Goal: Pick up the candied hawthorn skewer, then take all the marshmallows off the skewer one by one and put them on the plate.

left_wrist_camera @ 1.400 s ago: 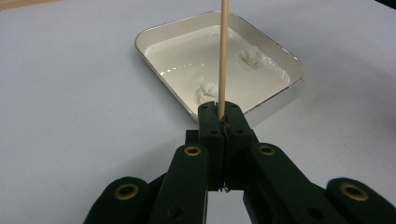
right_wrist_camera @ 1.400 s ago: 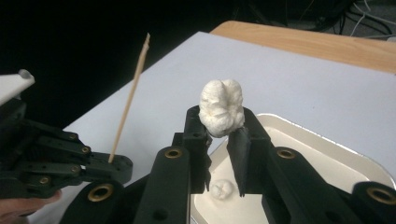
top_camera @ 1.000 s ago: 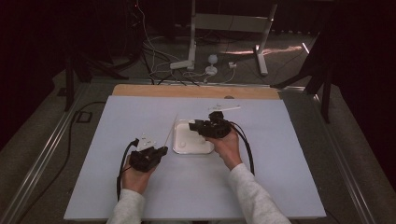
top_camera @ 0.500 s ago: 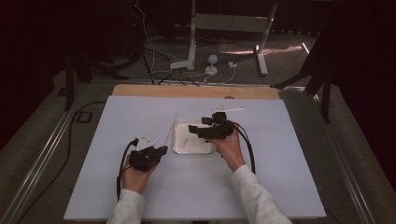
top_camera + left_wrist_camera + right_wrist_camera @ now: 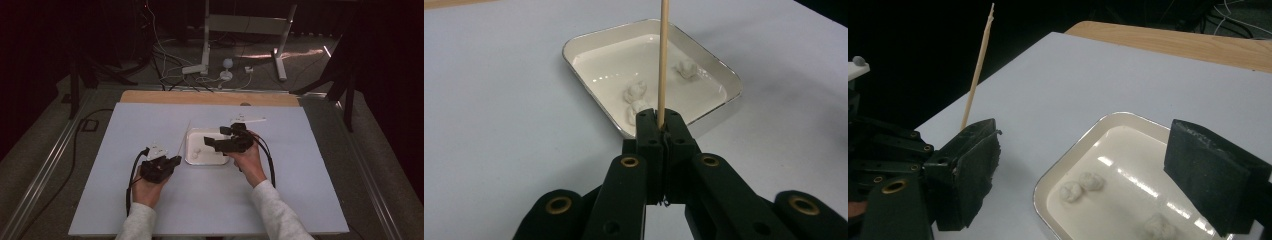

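Left gripper view has the left gripper clamped tight on a thin wooden skewer that sticks straight up, just in front of the white tray with three little white lumps in it. The right gripper hangs over that tray — its jaws have just been opening, wide now, nothing between them.

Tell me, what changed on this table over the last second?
The right gripper has just been opening its jaws above the tray; they now stand wide with nothing between them, over three white lumps. That hand barely shifted. The left gripper stayed shut on the stick, and the tray stayed put.
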The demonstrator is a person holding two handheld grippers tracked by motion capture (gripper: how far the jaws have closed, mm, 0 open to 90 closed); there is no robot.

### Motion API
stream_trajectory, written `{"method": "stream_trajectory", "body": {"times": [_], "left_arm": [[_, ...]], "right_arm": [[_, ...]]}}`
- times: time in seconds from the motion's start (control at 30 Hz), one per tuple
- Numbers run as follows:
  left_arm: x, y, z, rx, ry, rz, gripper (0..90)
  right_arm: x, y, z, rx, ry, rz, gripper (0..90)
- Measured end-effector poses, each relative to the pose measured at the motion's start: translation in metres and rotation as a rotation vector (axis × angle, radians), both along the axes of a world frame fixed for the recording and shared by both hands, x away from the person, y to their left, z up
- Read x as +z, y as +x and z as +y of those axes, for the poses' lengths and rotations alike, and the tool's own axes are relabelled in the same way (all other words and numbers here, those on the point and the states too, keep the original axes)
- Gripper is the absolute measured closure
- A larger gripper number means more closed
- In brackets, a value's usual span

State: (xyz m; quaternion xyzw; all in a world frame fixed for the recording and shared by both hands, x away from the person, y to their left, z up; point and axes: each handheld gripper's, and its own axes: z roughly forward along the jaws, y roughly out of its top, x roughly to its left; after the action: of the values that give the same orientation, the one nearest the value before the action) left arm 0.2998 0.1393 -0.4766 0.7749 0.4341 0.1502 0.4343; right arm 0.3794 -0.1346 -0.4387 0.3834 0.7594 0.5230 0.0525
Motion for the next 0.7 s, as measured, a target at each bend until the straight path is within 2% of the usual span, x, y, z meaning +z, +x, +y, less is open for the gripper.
{"method": "stream_trajectory", "body": {"times": [0.7], "left_arm": [[-0.001,0.001,-0.008,0.004,-0.023,0.018,89.4]], "right_arm": [[-0.010,-0.012,-0.020,-0.016,-0.002,-0.003,14.8]]}}
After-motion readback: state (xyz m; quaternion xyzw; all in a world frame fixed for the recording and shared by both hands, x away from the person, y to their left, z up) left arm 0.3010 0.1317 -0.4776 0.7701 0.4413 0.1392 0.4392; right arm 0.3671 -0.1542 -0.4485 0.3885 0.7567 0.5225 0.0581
